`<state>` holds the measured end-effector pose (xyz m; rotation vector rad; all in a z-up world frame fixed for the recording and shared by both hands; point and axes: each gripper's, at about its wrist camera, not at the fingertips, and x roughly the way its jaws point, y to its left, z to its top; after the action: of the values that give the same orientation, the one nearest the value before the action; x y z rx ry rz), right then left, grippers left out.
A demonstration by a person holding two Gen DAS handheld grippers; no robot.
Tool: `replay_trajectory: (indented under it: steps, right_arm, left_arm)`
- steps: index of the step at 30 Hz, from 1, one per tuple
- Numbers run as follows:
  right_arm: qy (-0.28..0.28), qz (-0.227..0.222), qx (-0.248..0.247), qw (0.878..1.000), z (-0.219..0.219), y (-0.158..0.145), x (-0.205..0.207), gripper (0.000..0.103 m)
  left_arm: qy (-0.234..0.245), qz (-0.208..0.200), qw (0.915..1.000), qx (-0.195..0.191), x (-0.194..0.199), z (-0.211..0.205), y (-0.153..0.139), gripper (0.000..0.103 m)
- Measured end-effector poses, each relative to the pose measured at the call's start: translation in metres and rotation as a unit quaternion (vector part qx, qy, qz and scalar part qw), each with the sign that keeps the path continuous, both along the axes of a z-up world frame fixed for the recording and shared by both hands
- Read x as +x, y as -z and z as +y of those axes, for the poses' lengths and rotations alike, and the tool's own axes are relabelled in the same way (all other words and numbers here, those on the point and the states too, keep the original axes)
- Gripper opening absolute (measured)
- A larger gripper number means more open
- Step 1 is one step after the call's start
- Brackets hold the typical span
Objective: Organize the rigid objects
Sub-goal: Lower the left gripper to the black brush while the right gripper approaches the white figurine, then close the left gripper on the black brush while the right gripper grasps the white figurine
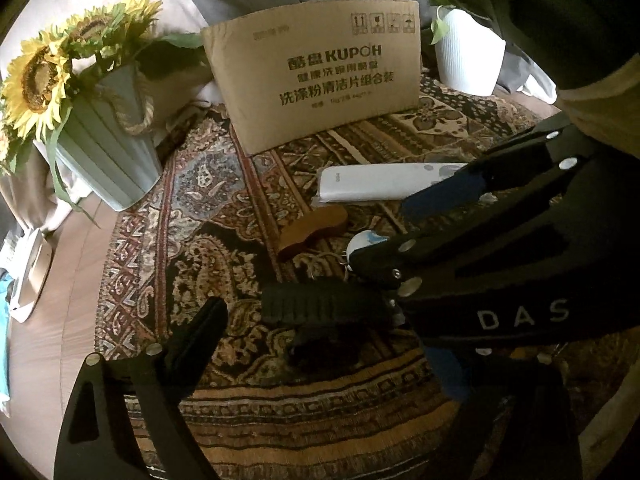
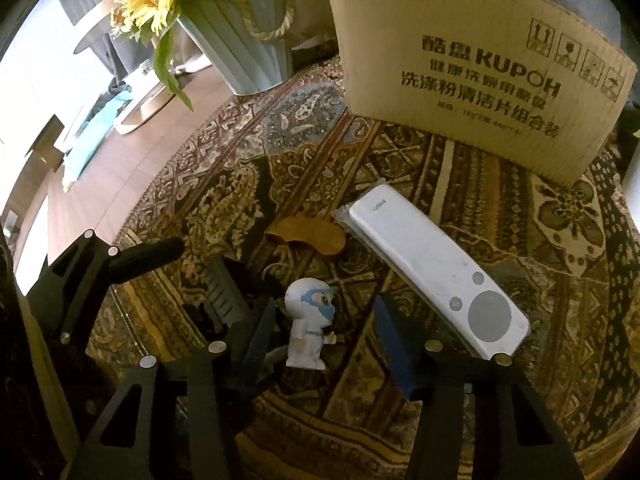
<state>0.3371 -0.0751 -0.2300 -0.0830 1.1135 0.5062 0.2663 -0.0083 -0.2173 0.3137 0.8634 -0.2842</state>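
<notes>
On the patterned rug lie a white remote (image 2: 436, 270) (image 1: 384, 182), a small wooden piece (image 2: 306, 236) (image 1: 314, 230), a black ribbed object (image 1: 324, 306) (image 2: 224, 298) and a white-and-blue figurine keychain (image 2: 312, 322) (image 1: 362, 244). My right gripper (image 2: 324, 320) is open, its fingers either side of the figurine, not touching it. It crosses the left wrist view (image 1: 400, 236) from the right. My left gripper is open; only its left finger (image 1: 200, 332) shows, beside the black ribbed object.
A cardboard box (image 1: 316, 68) (image 2: 468, 64) stands at the back of the rug (image 1: 224, 208). A pale ribbed pot of sunflowers (image 1: 104, 148) (image 2: 256, 40) stands back left, a white pot (image 1: 468, 52) back right. Bare wooden floor (image 2: 100, 176) lies to the left.
</notes>
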Motion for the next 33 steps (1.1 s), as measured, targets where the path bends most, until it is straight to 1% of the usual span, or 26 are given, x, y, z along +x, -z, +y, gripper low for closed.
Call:
replay_trajectory:
  steps: [3, 5, 9, 11, 13, 14, 15, 18, 25, 33]
  right_arm:
    - [-0.003, 0.010, 0.001, 1.000, 0.001, 0.006, 0.002, 0.045]
    - [-0.005, 0.015, 0.003, 1.000, 0.002, 0.008, 0.004, 0.045]
    - [-0.011, 0.020, 0.005, 1.000, 0.005, 0.011, 0.005, 0.040]
    - [-0.011, 0.025, 0.008, 1.000, 0.005, 0.013, 0.007, 0.039]
    - [-0.009, 0.030, 0.015, 0.999, 0.005, 0.014, 0.009, 0.037]
    - [-0.009, 0.032, 0.019, 0.999, 0.005, 0.015, 0.009, 0.033]
    - [-0.010, 0.033, 0.021, 0.999, 0.005, 0.015, 0.009, 0.029]
    - [-0.013, 0.034, 0.025, 0.999, 0.006, 0.015, 0.008, 0.029]
    - [-0.003, 0.035, 0.030, 0.999, -0.002, 0.012, 0.004, 0.029]
    - [0.006, 0.020, 0.037, 0.999, -0.012, 0.002, -0.002, 0.029]
  left_arm:
    - [0.000, 0.009, 0.9999, -0.004, 0.004, 0.001, 0.004, 0.089]
    - [0.000, 0.015, 0.9999, -0.008, 0.006, 0.001, 0.007, 0.087]
    - [-0.002, 0.027, 0.9994, -0.021, 0.009, 0.002, 0.011, 0.084]
    - [-0.002, 0.034, 0.9990, -0.029, 0.011, 0.003, 0.012, 0.082]
    - [-0.001, 0.043, 0.9981, -0.043, 0.013, 0.004, 0.013, 0.074]
    - [0.000, 0.047, 0.9977, -0.050, 0.013, 0.004, 0.013, 0.071]
    - [0.000, 0.048, 0.9974, -0.053, 0.013, 0.005, 0.013, 0.071]
    - [-0.005, 0.048, 0.9973, -0.055, 0.012, 0.006, 0.013, 0.071]
    - [-0.036, 0.051, 0.9961, -0.062, 0.010, 0.014, 0.005, 0.071]
    - [-0.070, 0.043, 0.9948, -0.060, 0.004, 0.022, -0.008, 0.071]
